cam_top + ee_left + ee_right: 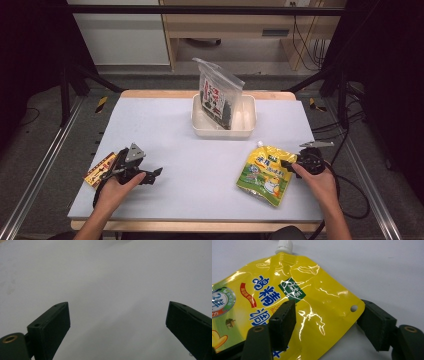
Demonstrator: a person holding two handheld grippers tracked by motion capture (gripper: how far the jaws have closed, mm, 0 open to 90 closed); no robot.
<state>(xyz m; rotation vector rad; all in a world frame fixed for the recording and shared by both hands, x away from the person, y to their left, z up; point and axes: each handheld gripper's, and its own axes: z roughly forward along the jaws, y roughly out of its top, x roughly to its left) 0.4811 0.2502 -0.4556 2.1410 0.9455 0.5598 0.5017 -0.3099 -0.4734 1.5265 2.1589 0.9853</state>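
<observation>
right gripper: jaws open astride corner of yellow glossy spouted pouch (one above, one beside) | left gripper: jaws open over bare desk

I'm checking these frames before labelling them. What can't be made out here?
- Yellow pouch: right gripper view's left and bottom edges cut its print; one jaw covers more.
- Flat packet: high view, partly behind the left claw; print too small.
- Seaweed bag: the white tub's wall hides its bottom.

Spouted pouch on table, in front of tub with bag.
</observation>
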